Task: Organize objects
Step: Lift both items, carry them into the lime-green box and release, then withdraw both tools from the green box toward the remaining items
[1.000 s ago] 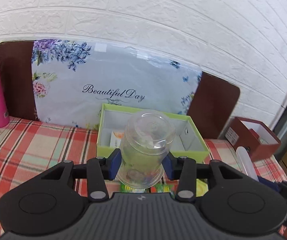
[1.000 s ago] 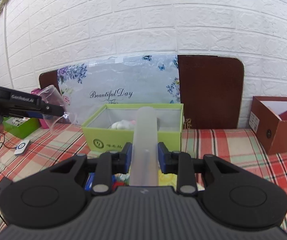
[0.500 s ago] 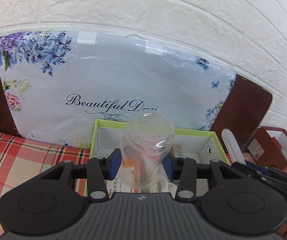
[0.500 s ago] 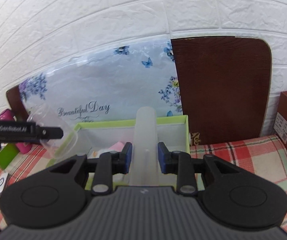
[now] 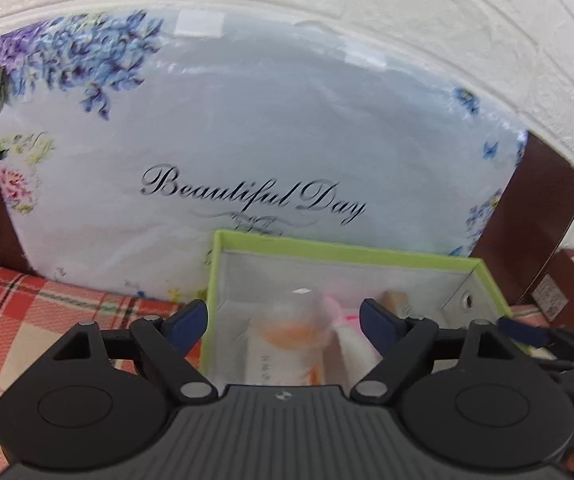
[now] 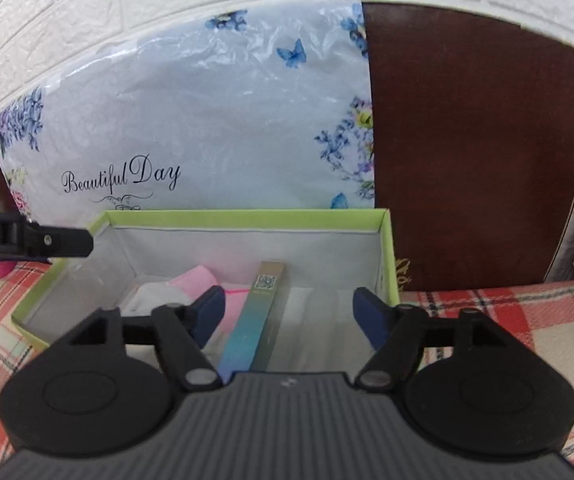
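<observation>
Both tools, left [image 5: 283,318] and right [image 6: 289,306], are opening above the box [image 6: 247,216], empty; the cup [image 5: 299,320] inside it looks light, slippery, crushable: grip its sides.

Left claw [image 5: 283,320] is tilting down and forward, jaws opening wide, blue pads [image 5: 189,322] pressing on nothing. Right claw [image 6: 289,310] is angling down the same way, jaws also opening, pads [image 6: 369,312] free of contact. Both claws are sitting side by side, the left one's fingertip poking in at the far left of the right wrist view.
</observation>
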{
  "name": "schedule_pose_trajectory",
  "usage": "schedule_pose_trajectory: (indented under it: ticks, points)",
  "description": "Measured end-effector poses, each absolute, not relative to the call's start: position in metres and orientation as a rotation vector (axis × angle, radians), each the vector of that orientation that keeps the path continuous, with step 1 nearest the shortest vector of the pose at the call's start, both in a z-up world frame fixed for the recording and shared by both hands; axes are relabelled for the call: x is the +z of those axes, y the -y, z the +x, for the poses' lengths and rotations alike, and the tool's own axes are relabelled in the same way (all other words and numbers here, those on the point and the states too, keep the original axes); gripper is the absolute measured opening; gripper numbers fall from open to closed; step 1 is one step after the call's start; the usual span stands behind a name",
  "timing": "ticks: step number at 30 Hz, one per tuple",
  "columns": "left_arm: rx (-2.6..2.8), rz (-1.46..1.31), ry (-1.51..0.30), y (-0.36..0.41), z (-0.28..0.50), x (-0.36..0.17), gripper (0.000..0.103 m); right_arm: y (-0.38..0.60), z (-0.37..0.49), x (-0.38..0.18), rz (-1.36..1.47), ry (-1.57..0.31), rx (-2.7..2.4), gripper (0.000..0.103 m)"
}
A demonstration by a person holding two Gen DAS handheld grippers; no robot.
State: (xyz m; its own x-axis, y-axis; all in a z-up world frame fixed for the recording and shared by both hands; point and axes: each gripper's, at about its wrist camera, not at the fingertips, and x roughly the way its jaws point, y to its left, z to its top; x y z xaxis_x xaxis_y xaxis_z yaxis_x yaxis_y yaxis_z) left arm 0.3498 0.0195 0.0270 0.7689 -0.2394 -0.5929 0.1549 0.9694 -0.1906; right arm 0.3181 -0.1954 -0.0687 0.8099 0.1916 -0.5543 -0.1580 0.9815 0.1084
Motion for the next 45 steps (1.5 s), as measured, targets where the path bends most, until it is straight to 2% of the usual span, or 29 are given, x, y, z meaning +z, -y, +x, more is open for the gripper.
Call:
schedule_pose_trajectory:
  ticks: [7, 10, 15, 24, 32, 45]
  points:
    - [-0.191, -0.123, -0.642, -0.027, 0.322, 0.039, 0.086, 0.206, 0.292, -0.048, 0.09, -0.556, 0.182, 0.098]
    - [-0.189, -0.128, -0.609, -0.029, 0.299, 0.052, 0.086, 0.212, 0.275, -0.034, 0.101, -0.526, 0.19, 0.103]
    - [-0.177, -0.198, -0.578, -0.037, 0.258, 0.07, 0.086, 0.214, 0.235, -0.011, 0.037, -0.485, 0.195, 0.103]
    - [-0.157, -0.139, -0.602, -0.028, 0.178, 0.075, 0.086, 0.219, 0.151, 0.008, 0.018, -0.447, 0.191, 0.103]
    - [-0.139, -0.135, -0.594, -0.019, 0.12, 0.054, 0.086, 0.218, 0.084, -0.011, 0.021, -0.453, 0.169, 0.103]
    - [-0.143, -0.154, -0.712, -0.034, 0.065, -0.007, 0.086, 0.201, 0.021, -0.072, -0.009, -0.559, 0.136, 0.103]
